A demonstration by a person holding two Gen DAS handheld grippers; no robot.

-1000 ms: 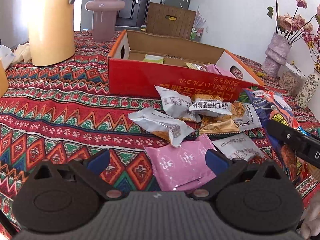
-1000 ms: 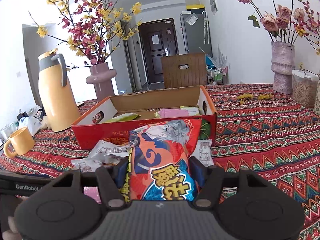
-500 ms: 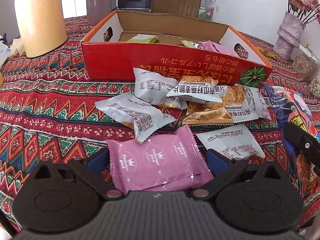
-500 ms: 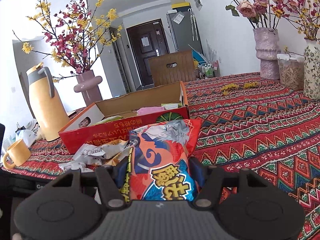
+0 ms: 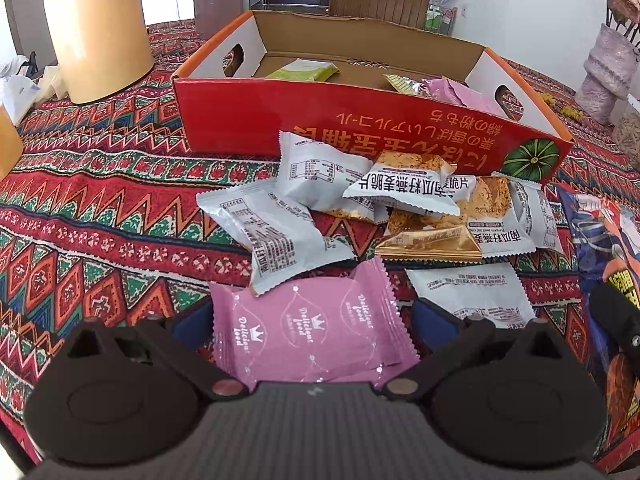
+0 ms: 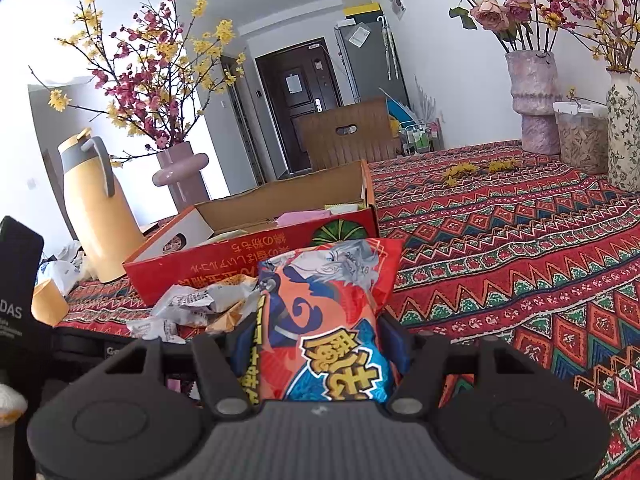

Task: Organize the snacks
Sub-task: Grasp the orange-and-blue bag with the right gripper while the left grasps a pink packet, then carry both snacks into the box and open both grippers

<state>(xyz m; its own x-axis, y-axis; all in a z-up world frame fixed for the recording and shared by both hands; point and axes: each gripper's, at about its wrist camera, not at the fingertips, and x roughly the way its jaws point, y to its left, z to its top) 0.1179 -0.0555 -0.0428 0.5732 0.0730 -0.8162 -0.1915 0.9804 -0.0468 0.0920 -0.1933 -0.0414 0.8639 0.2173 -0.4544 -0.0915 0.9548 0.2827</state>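
Observation:
My left gripper (image 5: 312,318) is open and low over the patterned cloth. A pink snack packet (image 5: 312,332) lies flat between its blue pads (image 5: 430,316). Beyond it lies a loose pile of grey-white packets (image 5: 280,232) and a gold packet (image 5: 432,242), in front of the red cardboard box (image 5: 360,120). The box holds a green packet (image 5: 304,70) and a pink one (image 5: 460,94). My right gripper (image 6: 320,340) is shut on a colourful chip bag (image 6: 328,300), held upright above the cloth just right of the pile. That chip bag (image 5: 600,240) also shows at the left wrist view's right edge.
A tall yellow thermos (image 6: 96,216) and a pink vase (image 6: 180,176) stand left of and behind the box (image 6: 224,256). A yellow mug (image 6: 48,304) sits at the far left. Flower vases (image 6: 536,108) and a lidded jar (image 6: 580,136) line the far right.
My left gripper moved forward and tipped down, so the pink packet now sits between its fingers. The right gripper shifted slightly, still holding the chip bag.

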